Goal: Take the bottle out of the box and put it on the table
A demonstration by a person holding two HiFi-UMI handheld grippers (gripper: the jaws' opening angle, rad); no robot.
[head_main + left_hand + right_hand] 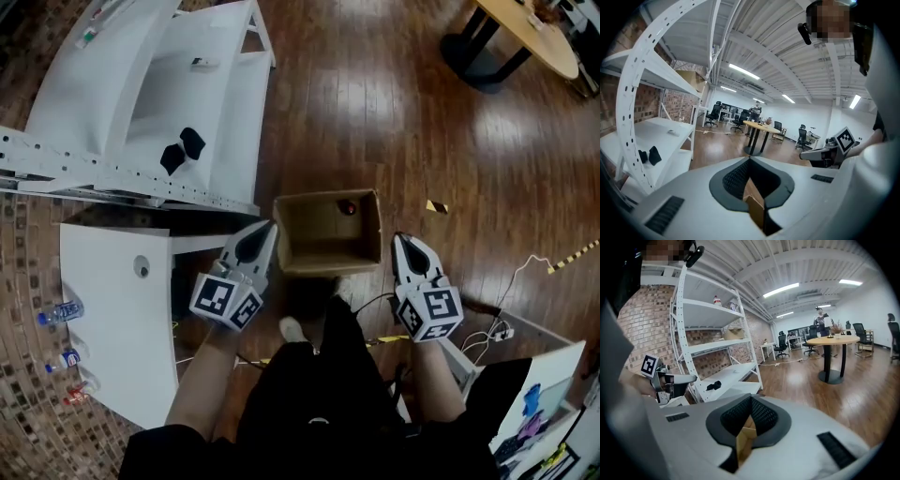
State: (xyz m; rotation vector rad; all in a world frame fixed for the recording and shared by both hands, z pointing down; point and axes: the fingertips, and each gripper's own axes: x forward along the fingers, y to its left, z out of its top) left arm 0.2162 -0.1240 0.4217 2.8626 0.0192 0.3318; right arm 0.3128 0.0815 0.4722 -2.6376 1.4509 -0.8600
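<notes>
An open cardboard box hangs above the wooden floor, between my two grippers. Inside it, near the far right corner, a small dark red round top shows, probably the bottle seen from above. My left gripper is shut on the box's left wall. In the left gripper view a strip of cardboard sits between the jaws of that gripper. My right gripper is shut on the box's right wall, and cardboard is pinched in its jaws too.
A white table stands at the lower left with small bottles along its left edge. A white shelf rack fills the upper left. A round wooden table is at the far right. Cables lie on the floor.
</notes>
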